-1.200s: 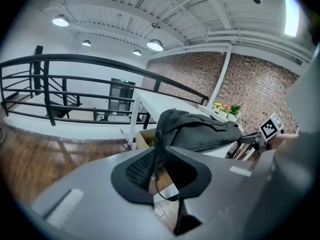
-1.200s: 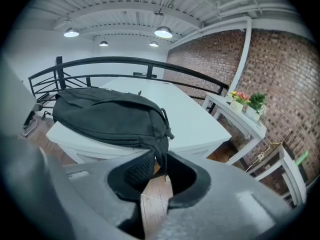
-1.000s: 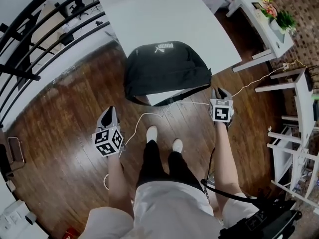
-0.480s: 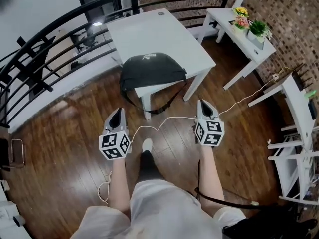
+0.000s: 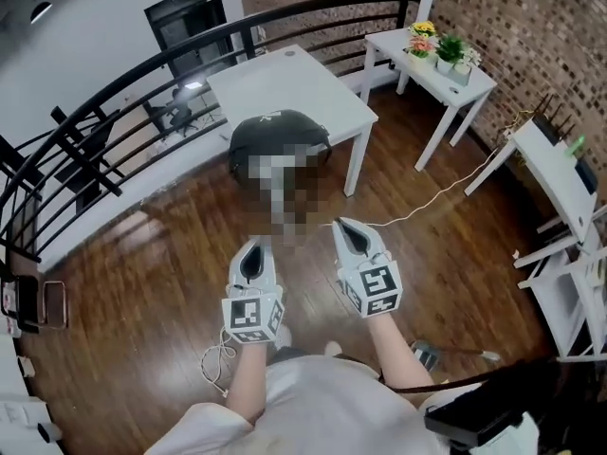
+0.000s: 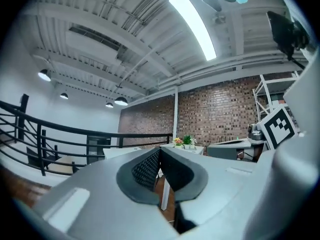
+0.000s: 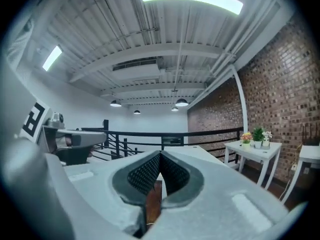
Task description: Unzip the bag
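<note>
A black bag (image 5: 276, 127) lies on the near end of a white table (image 5: 285, 79); a mosaic patch covers its lower part. Both grippers are held up side by side in front of me, well short of the table and away from the bag. My left gripper (image 5: 252, 246) is shut with nothing in it, its dark pads meeting in the left gripper view (image 6: 159, 153). My right gripper (image 5: 344, 225) is also shut and empty, pads together in the right gripper view (image 7: 160, 155). Both point level toward the room, and neither gripper view shows the bag.
A small white side table (image 5: 432, 72) with potted flowers (image 5: 438, 45) stands by the brick wall at the back right. A black railing (image 5: 114, 102) curves along the left. White shelving (image 5: 560, 173) stands at the right. A white cable (image 5: 432, 195) runs over the wooden floor.
Both grippers have risen and drawn closer together in front of me. The view has lifted and pulled back, so the table and bag now look smaller and farther off.
</note>
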Demonstrator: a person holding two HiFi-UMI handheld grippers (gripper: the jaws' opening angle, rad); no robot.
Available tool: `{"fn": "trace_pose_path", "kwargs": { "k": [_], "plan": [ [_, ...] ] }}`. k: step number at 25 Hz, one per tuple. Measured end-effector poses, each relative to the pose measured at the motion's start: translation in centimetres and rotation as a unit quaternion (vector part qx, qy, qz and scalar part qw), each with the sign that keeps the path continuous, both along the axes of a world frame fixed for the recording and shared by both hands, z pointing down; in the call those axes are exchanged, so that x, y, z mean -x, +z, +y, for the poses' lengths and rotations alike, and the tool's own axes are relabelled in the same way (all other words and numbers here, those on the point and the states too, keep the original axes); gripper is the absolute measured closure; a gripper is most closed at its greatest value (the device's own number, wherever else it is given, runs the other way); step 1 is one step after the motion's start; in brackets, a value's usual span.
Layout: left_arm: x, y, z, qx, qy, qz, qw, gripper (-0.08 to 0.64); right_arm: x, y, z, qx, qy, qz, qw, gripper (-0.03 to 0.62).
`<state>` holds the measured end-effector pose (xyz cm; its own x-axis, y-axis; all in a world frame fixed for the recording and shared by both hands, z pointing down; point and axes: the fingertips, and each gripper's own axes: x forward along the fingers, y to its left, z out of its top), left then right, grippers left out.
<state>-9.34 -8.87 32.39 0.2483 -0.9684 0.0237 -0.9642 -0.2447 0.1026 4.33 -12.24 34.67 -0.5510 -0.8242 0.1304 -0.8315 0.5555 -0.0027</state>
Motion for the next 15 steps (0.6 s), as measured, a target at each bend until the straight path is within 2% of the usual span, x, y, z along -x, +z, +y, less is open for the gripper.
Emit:
{"fn": "trace_pose_path", "kwargs": {
  "k": [3,5,9,15],
  "plan": [
    [2.7,-3.3,2.5,-0.044,-0.019,-0.019,0.9987,0.543,2.5,-1.8,2.5,-0.012,-0.011,0.009,1.0,0.601],
    [3.7,-4.4,3.6,-0.064,-0.034,-0.028,0.997,0.543,2.8,-2.3,3.6,-0.013,-0.005,0.008,1.0,0.601],
    [4.1,-5.4,5.0,-0.085,-0.043,-0.025,0.9951,0.543,2.3,-3.3,4.5,-0.028,0.006,0.006,1.0,0.601],
    [4.7,-6.4,6.2,-0.093,-0.033,-0.028,0.9947,0.543,4.7,-3.8,5.5,-0.034,0.0,0.016,0.999,0.601]
  ]
}}
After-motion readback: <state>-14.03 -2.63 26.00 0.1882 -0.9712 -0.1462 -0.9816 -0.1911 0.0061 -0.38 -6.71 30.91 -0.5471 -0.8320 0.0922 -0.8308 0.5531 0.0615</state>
